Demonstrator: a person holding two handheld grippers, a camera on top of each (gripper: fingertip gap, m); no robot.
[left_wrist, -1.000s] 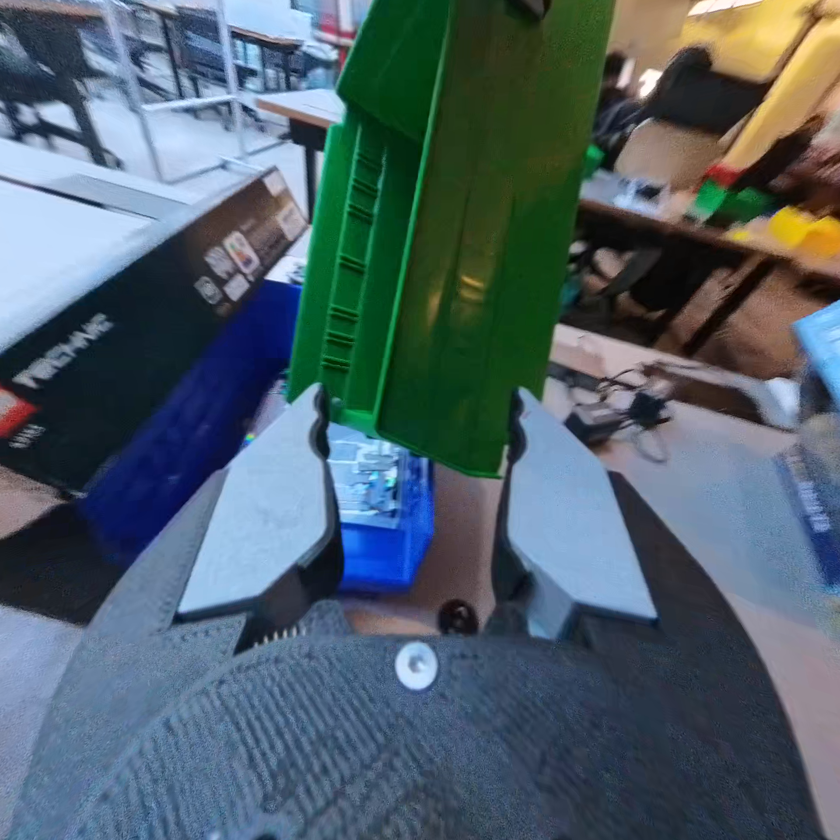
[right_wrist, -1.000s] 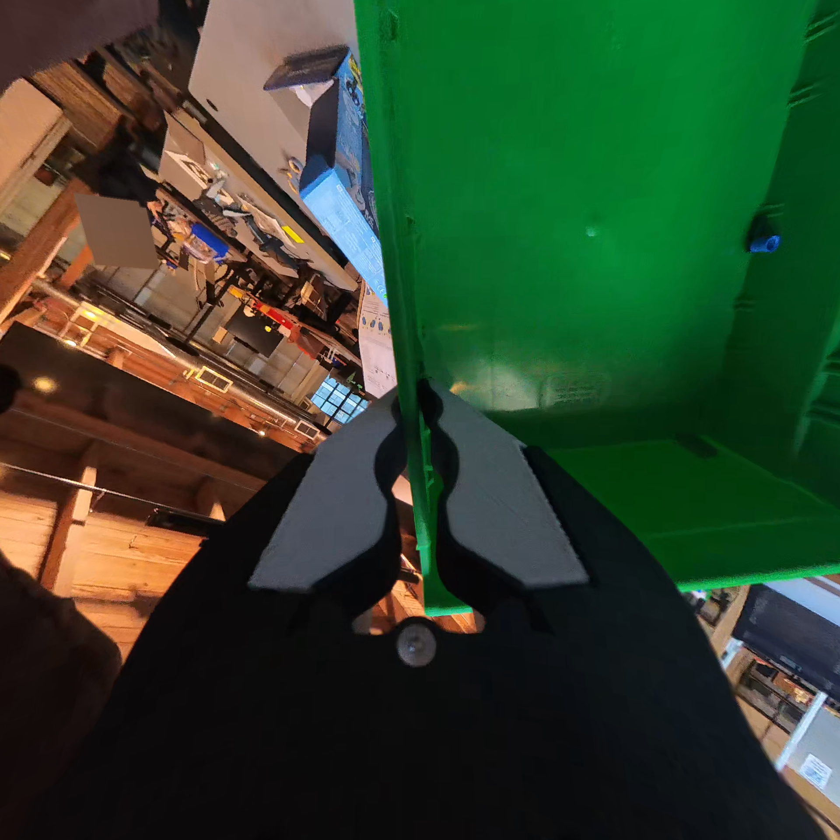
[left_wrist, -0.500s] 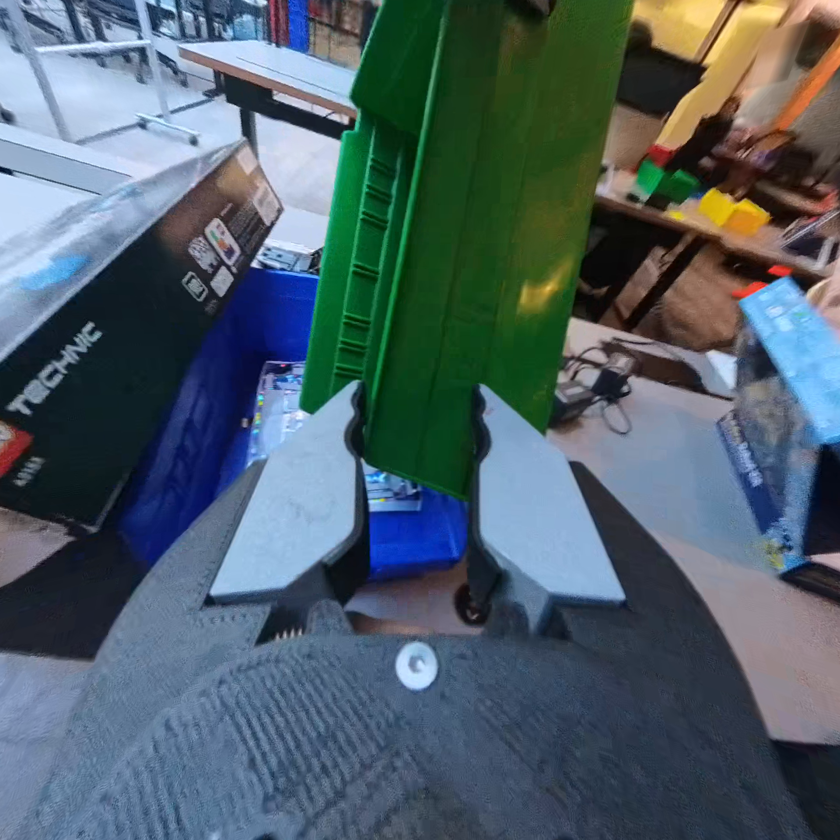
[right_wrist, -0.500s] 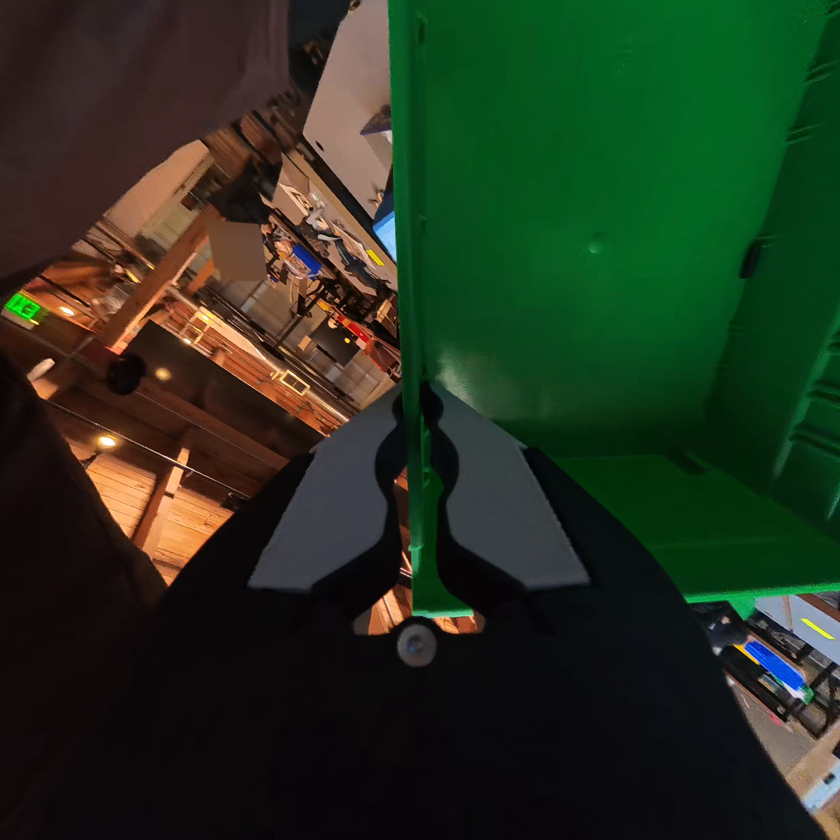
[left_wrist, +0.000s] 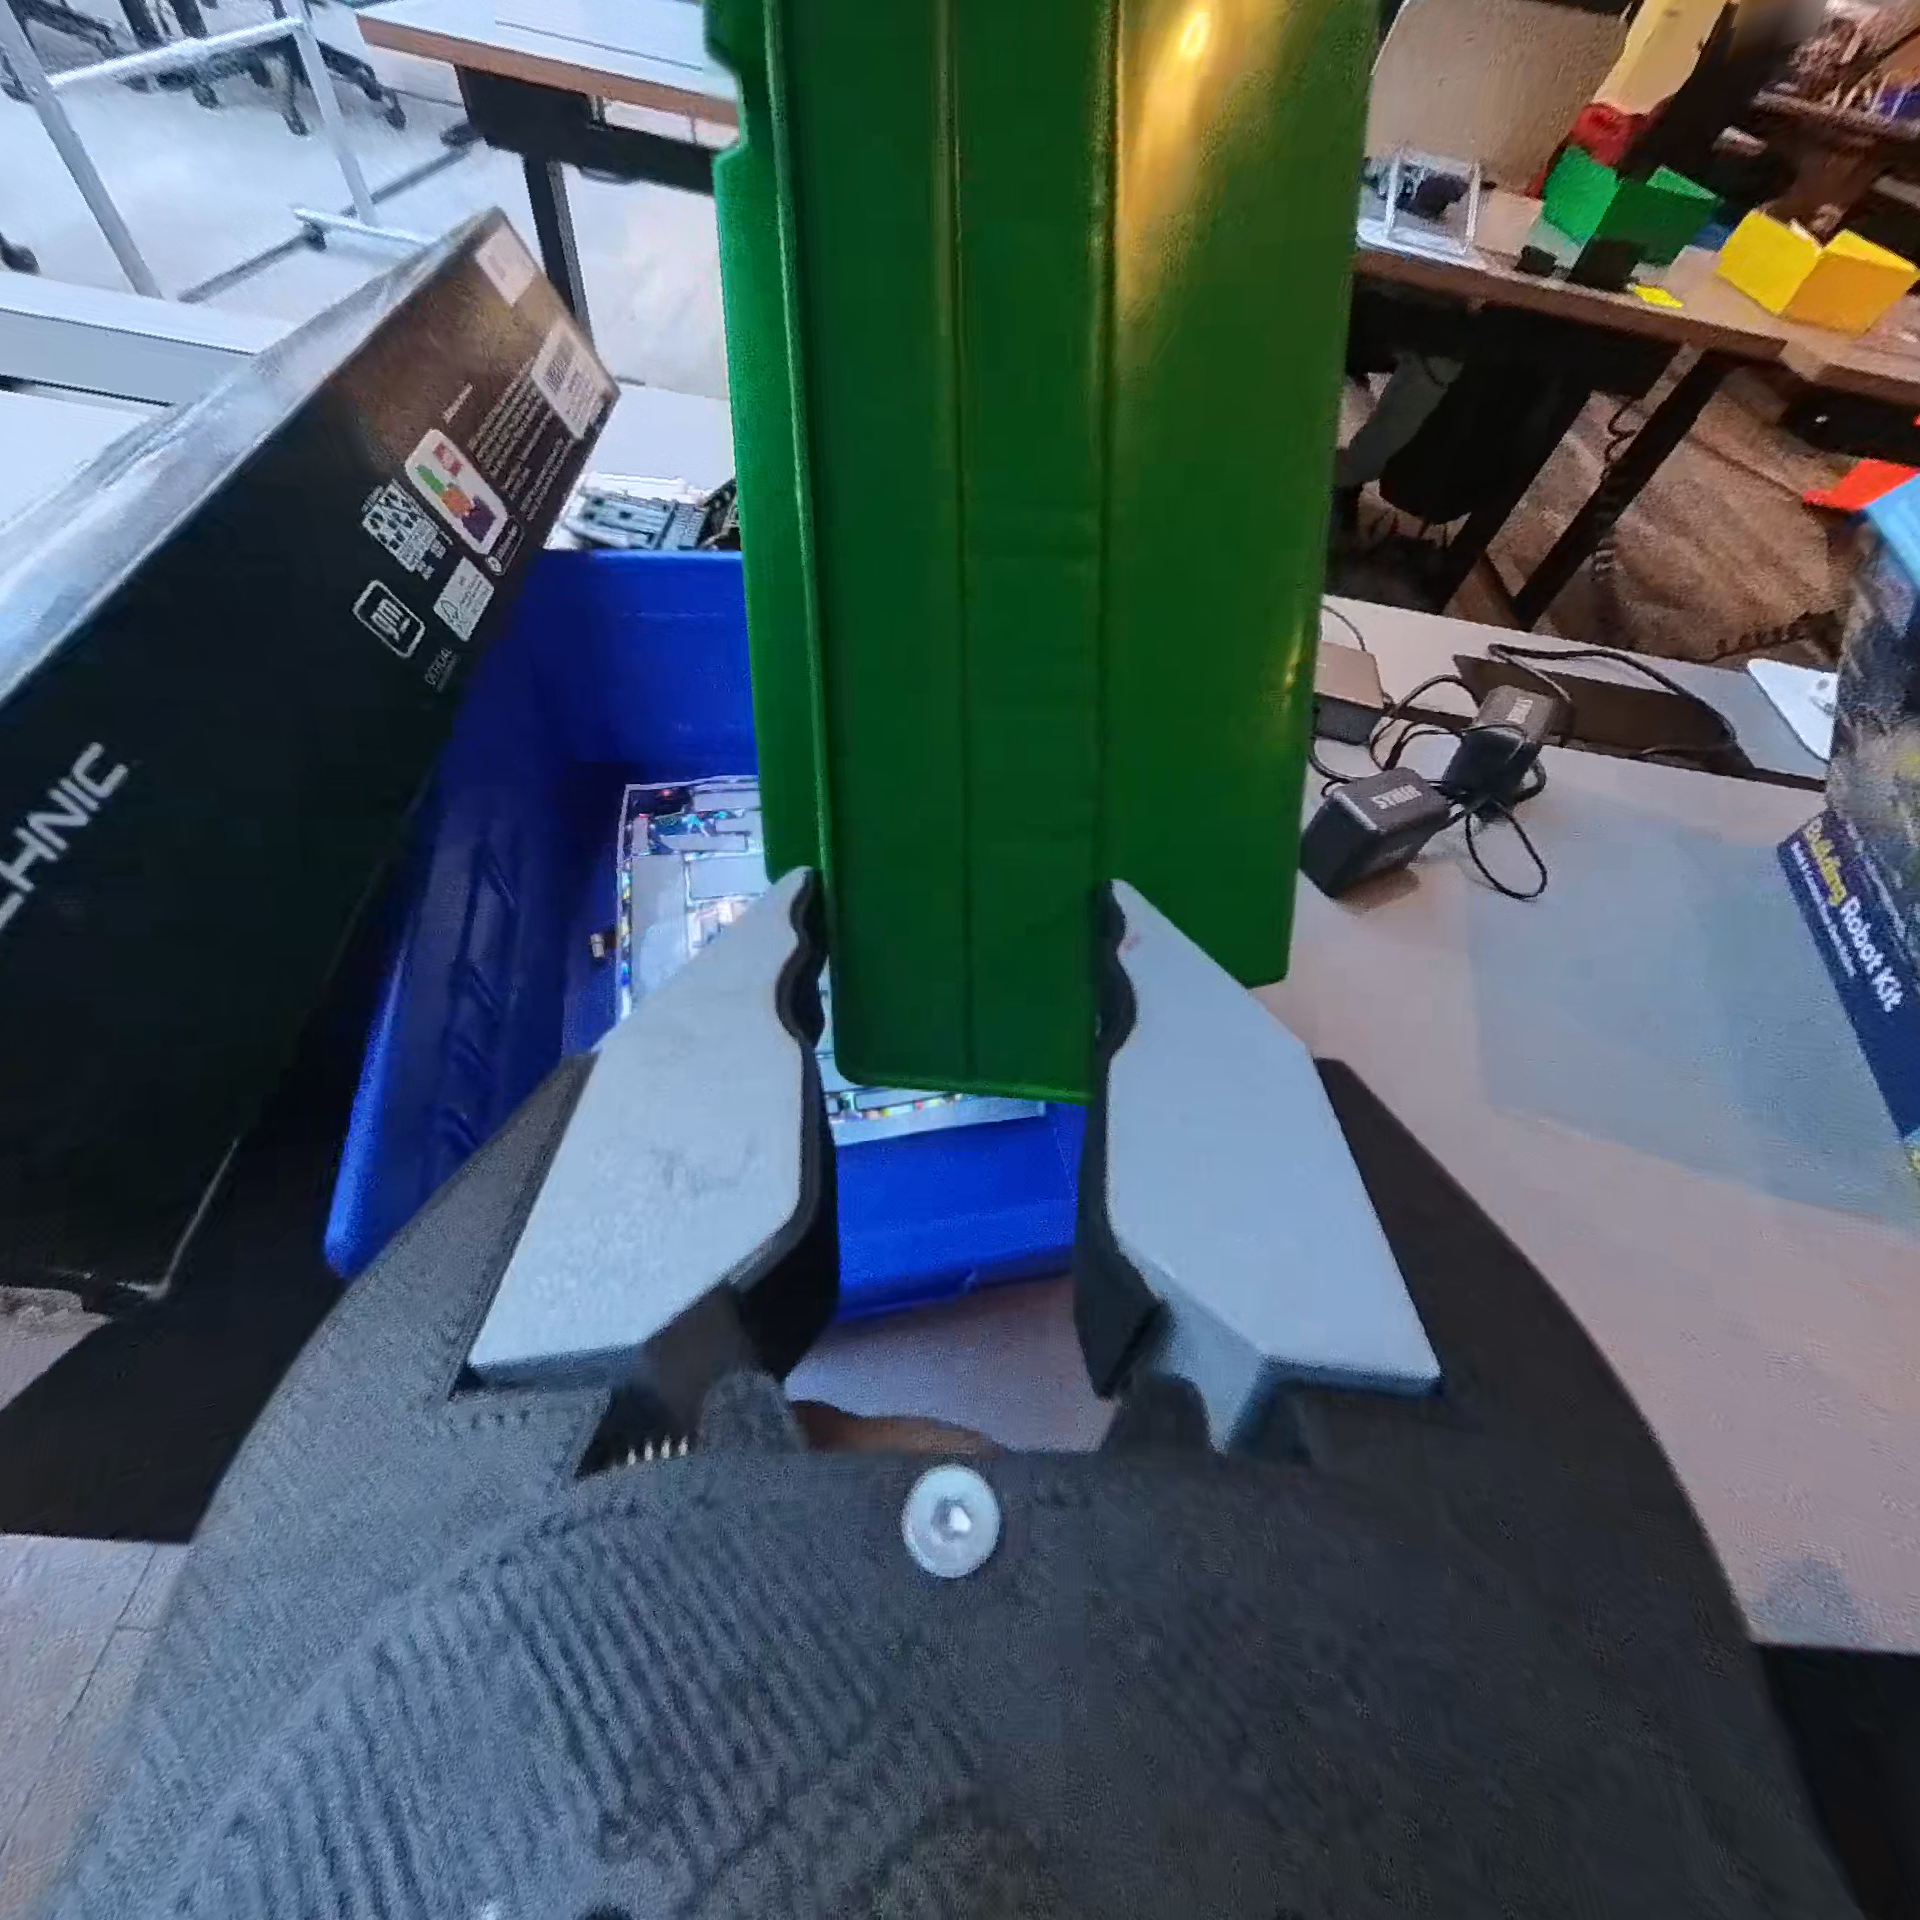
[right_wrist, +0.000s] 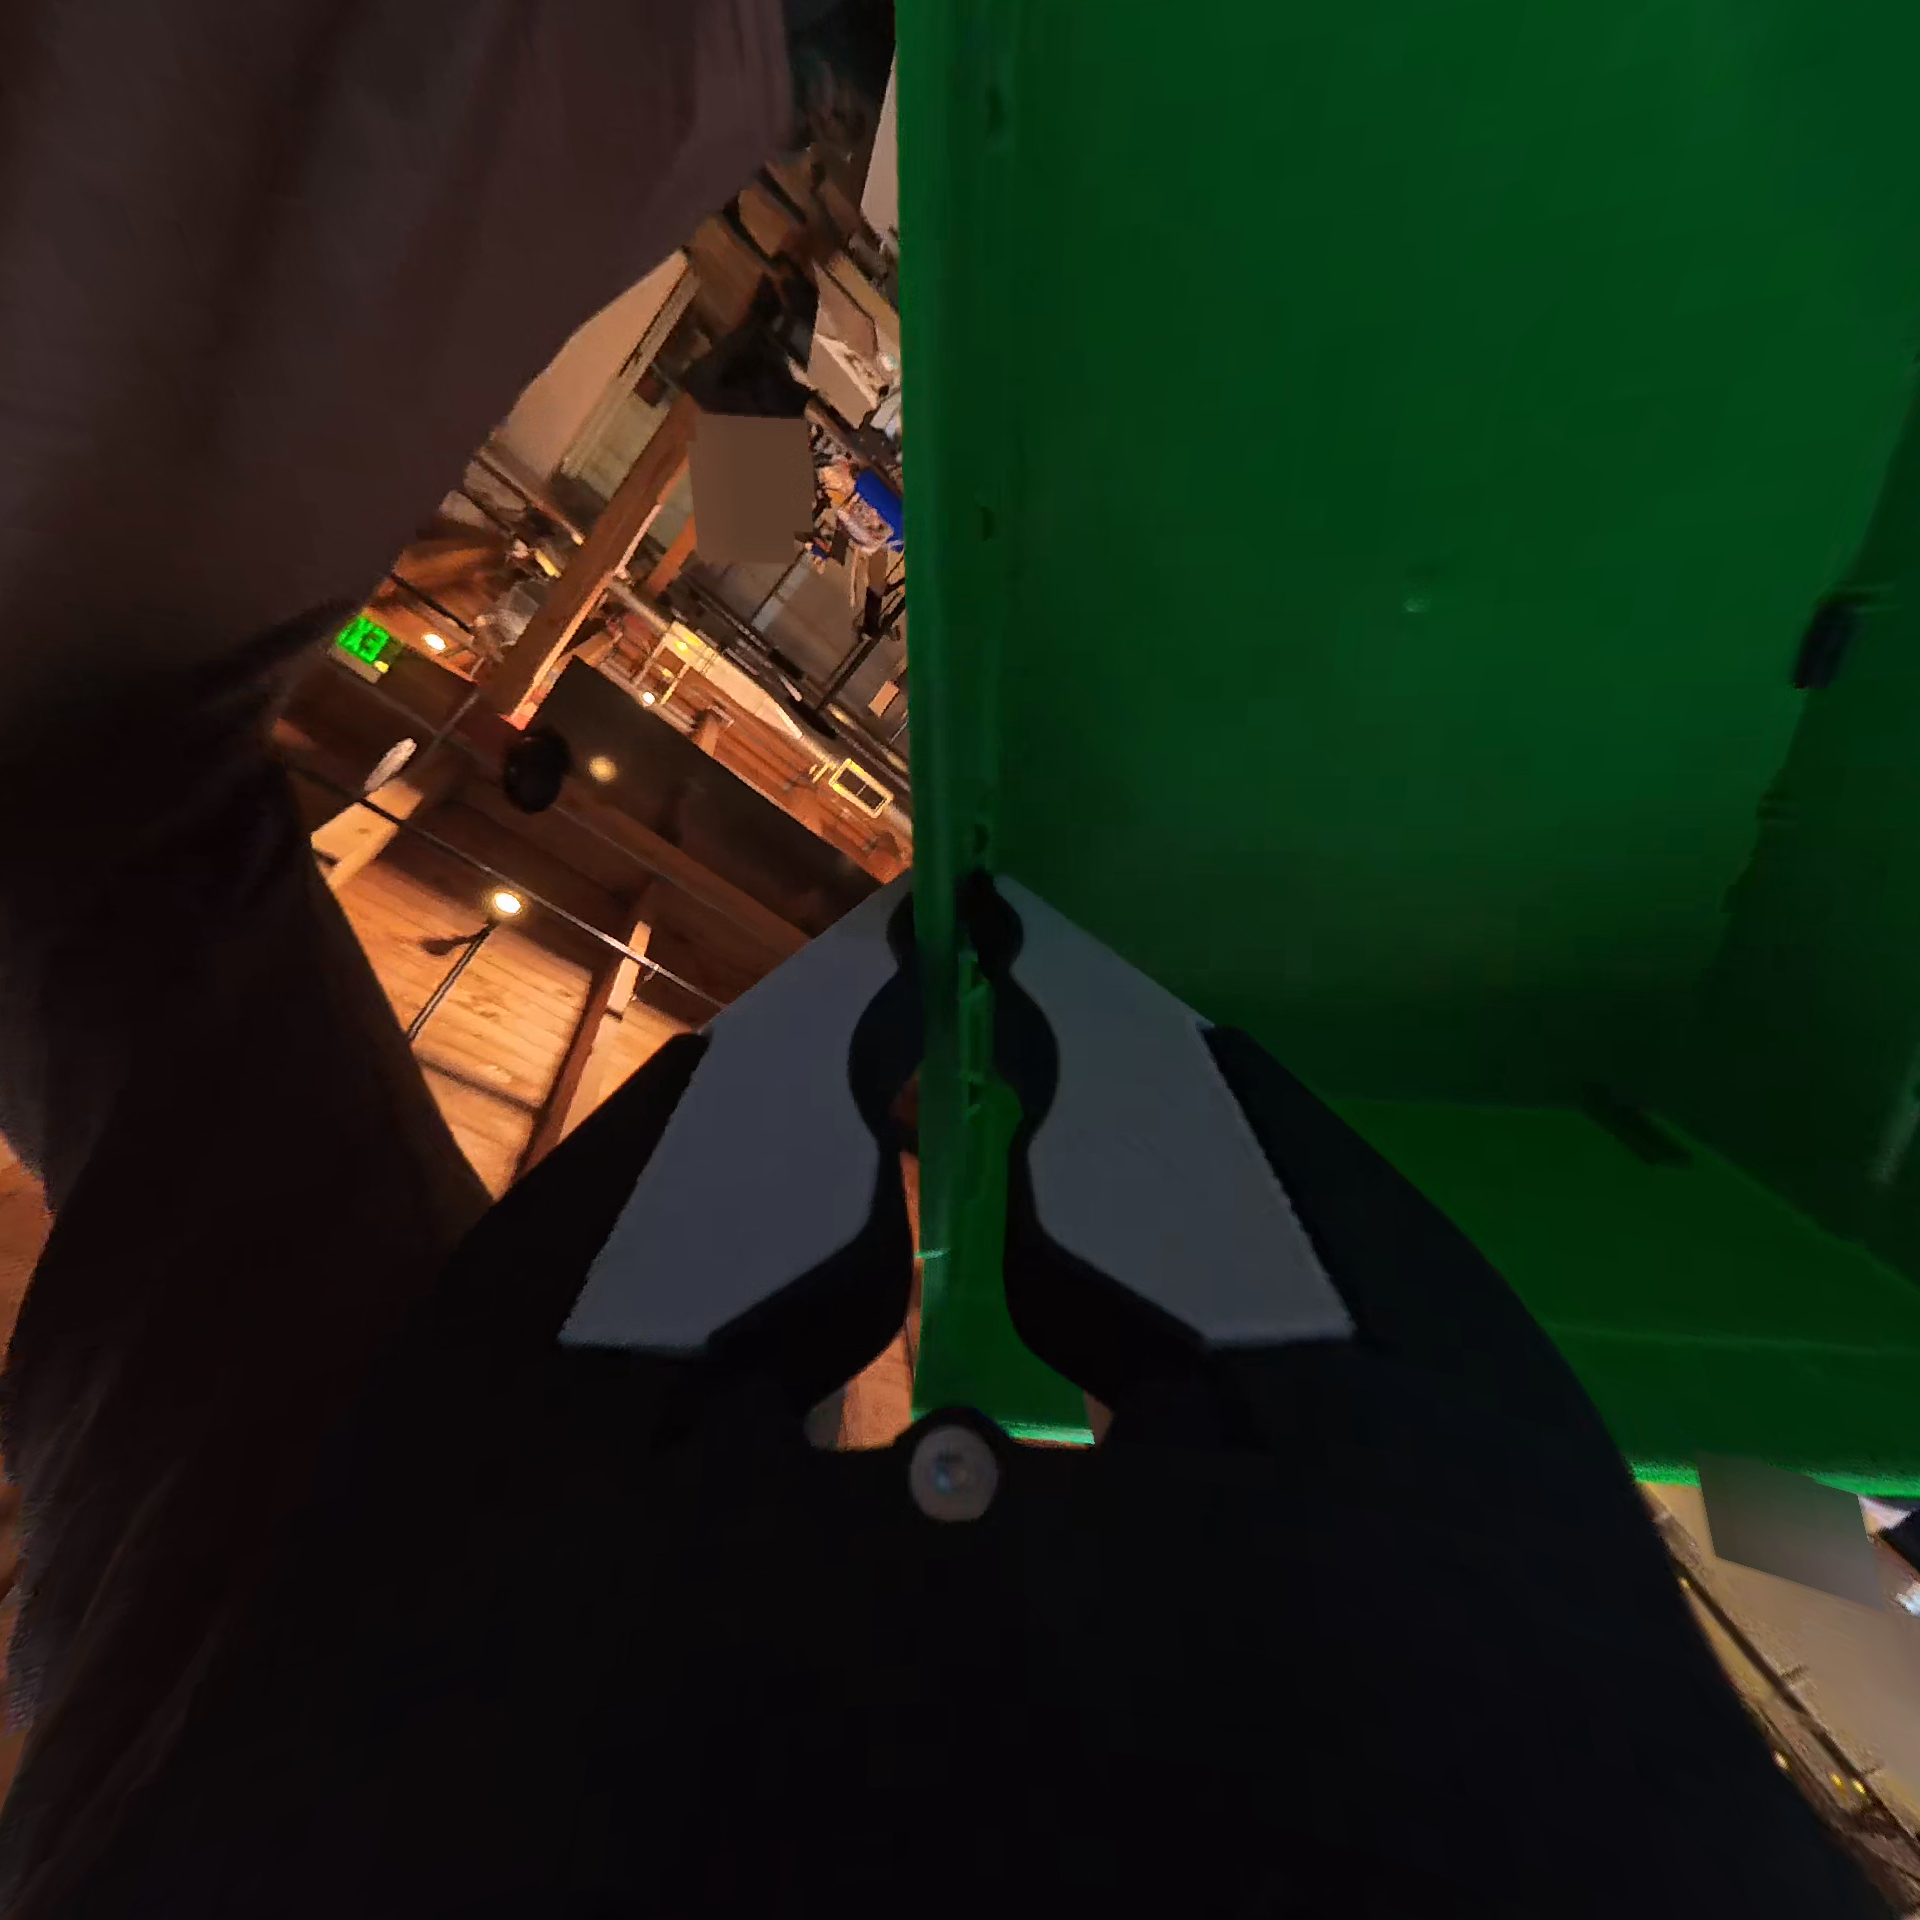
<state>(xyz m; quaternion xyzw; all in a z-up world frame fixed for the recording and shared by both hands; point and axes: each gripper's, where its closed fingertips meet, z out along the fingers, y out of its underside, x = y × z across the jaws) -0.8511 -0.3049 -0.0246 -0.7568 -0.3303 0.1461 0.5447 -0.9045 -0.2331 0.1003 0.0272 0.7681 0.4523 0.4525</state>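
A green plastic bin (left_wrist: 1039, 468) is held up on end in the air, above a blue bin (left_wrist: 499, 935). My left gripper (left_wrist: 956, 914) is shut on the green bin's lower end, with both fingers pressed against its ribbed outside. My right gripper (right_wrist: 945, 914) is shut on the thin rim of the green bin's wall (right_wrist: 940, 623) and looks into its green inside (right_wrist: 1403, 520). A small dark piece (right_wrist: 1818, 644) sits on the inner wall. Silvery packets (left_wrist: 686, 894) lie in the blue bin.
A large black box (left_wrist: 260, 623) leans over the blue bin's left side. Black power adapters with cables (left_wrist: 1371, 821) lie on the table (left_wrist: 1558, 1299), and a blue box (left_wrist: 1860, 883) stands at the right edge. A person's dark sleeve (right_wrist: 312, 312) fills the right wrist view's left. Spacing between my two grippers at the tips: around 15 cm.
The green bin has turned more upright and face-on in the left wrist view, over the blue bin. The right wrist view has swung further toward the ceiling and the person's sleeve.
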